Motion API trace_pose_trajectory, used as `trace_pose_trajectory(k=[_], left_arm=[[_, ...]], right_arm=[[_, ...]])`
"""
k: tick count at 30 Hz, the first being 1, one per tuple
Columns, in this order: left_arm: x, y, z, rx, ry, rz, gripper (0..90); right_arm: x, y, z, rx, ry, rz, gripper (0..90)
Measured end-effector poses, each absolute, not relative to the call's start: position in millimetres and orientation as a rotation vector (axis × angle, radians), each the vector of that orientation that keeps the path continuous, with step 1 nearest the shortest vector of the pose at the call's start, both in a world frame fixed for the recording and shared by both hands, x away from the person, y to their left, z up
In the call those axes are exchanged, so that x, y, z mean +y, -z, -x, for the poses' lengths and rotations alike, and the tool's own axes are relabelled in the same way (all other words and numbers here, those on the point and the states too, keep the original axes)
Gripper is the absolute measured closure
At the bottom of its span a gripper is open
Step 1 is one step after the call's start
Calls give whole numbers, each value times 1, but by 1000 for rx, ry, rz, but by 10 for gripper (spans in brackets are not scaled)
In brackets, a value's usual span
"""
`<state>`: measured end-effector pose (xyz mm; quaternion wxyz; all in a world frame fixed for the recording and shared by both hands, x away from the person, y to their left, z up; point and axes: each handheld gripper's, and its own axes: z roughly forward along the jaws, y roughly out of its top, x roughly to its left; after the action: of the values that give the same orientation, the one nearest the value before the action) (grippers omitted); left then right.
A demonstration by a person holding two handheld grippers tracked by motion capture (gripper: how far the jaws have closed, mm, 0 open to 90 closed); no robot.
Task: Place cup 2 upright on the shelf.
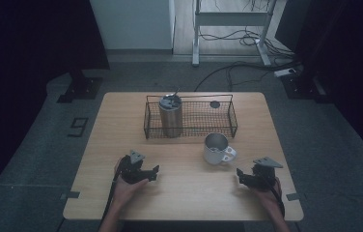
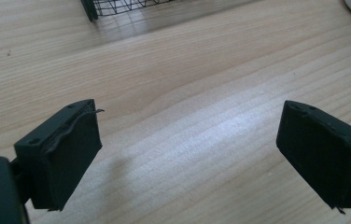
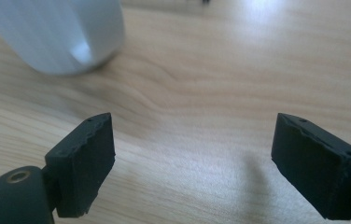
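Wooden worktop (image 1: 184,193) bare under both my wide-open, empty hand-held grippers, left (image 1: 146,173) and right (image 1: 245,177); mug (image 1: 216,148) near the right edge untouched, everything remains.

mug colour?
White mug with a metallic-looking inside, best in the high view.

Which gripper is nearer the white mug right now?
Right. The right gripper sits just to the near right of the white mug, jaws open. The left gripper is farther off, to the mug's near left, also open.
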<state>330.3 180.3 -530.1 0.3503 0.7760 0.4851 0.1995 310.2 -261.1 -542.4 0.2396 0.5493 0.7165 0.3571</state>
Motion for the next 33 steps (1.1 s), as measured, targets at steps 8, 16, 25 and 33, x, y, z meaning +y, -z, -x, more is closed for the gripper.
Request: trace_pose_trajectory(k=[8, 16, 25, 33], left_arm=[[180, 522, -323, 1230, -510, -1976, 73], [179, 520, -320, 1206, -492, -1974, 73], [179, 516, -320, 1199, -465, -1945, 86], [178, 515, -318, 1173, -410, -1943, 86]], right_arm=[[-260, 519, -300, 1921, -1110, -1445, 139], [-249, 498, -294, 1925, -1167, -1390, 135], [-225, 476, -305, 1957, -1198, -1326, 129], [-207, 470, -318, 1987, -1187, -1319, 126]])
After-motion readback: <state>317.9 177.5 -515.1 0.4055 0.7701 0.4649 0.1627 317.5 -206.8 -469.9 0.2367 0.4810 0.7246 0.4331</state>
